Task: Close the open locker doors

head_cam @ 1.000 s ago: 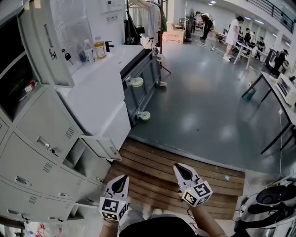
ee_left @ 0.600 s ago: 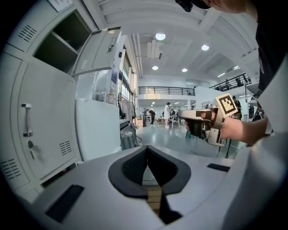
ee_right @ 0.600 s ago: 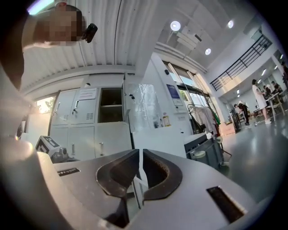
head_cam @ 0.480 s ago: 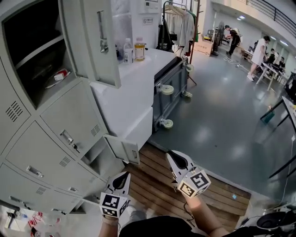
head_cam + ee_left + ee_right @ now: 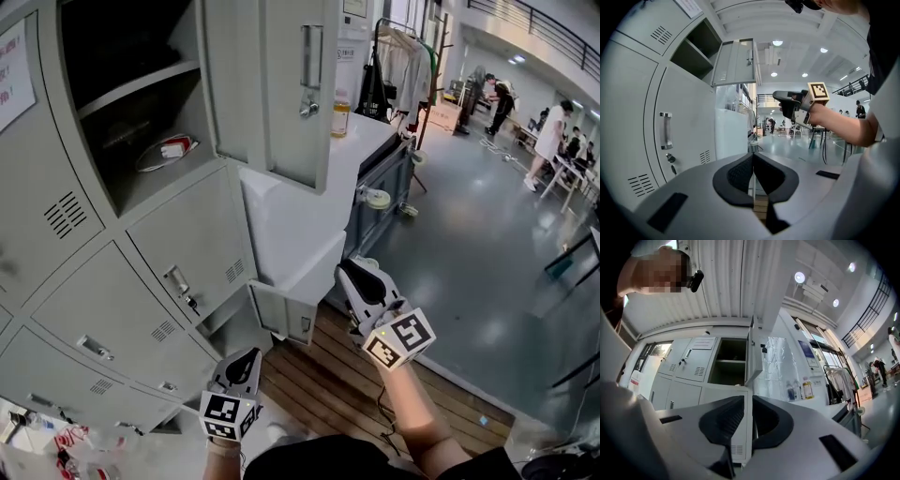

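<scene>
Raised toward the lockers (image 5: 84, 281), the right claw (image 5: 354, 277) — clenched and empty, like the left claw (image 5: 246, 364) — is brought beneath the open door (image 5: 281, 94) up ahead; none closed yet.

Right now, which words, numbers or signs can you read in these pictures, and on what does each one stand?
No text here is legible.
Paper notice on a locker door: red print, too blurred to read.
Small sign on the wall: too small to read.
Label on the bottle on the white counter: too small to read.
Blue poster on that wall: too blurred to read.
</scene>
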{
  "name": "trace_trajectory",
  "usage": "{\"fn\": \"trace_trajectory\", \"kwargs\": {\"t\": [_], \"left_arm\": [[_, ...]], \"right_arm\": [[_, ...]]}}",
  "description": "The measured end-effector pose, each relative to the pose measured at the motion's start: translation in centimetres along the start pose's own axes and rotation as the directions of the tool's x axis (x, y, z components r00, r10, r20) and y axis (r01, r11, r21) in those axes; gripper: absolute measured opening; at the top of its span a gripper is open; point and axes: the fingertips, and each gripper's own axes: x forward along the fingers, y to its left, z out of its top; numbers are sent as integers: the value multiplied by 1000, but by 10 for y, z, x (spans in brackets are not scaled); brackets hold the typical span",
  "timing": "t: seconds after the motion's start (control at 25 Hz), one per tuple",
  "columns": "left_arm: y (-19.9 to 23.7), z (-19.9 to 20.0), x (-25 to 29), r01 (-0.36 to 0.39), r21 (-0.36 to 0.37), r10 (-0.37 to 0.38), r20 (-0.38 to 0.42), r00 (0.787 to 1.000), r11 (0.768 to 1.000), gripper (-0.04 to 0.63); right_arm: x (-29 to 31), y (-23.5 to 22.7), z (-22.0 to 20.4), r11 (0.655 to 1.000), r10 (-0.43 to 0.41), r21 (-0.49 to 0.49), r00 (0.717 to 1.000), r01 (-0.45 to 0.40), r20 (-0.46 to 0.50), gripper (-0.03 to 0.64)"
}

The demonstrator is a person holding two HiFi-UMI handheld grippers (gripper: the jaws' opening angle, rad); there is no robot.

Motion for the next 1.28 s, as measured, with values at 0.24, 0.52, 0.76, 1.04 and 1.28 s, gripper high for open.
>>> {"fn": "trace_trajectory", "kwargs": {"t": [0.24, 0.52, 0.76, 1.04, 1.28], "left_arm": [[42, -10, -13, -33, -11, 33, -4, 999, 999, 20], [70, -23, -21, -33, 3, 33, -34, 999, 999, 20], [79, -30, -23, -18, 6, 18, -47, 999, 1000, 20], [79, -34, -26, -18, -11, 17, -58, 998, 1000, 20], [77, -40, -35, -49, -41, 47, -56, 997, 998, 20]], "right_arm": [[60, -1, 19, 999, 12, -37, 999, -10, 50, 101], [102, -20, 40, 998, -36, -37, 993, 41, 111, 175], [121, -26, 53, 997, -52, -52, 989, 60, 141, 190], [122, -14, 60, 996, -43, -73, 987, 55, 158, 190], [119, 15, 61, 994, 16, -106, 988, 1, 155, 190]]}}
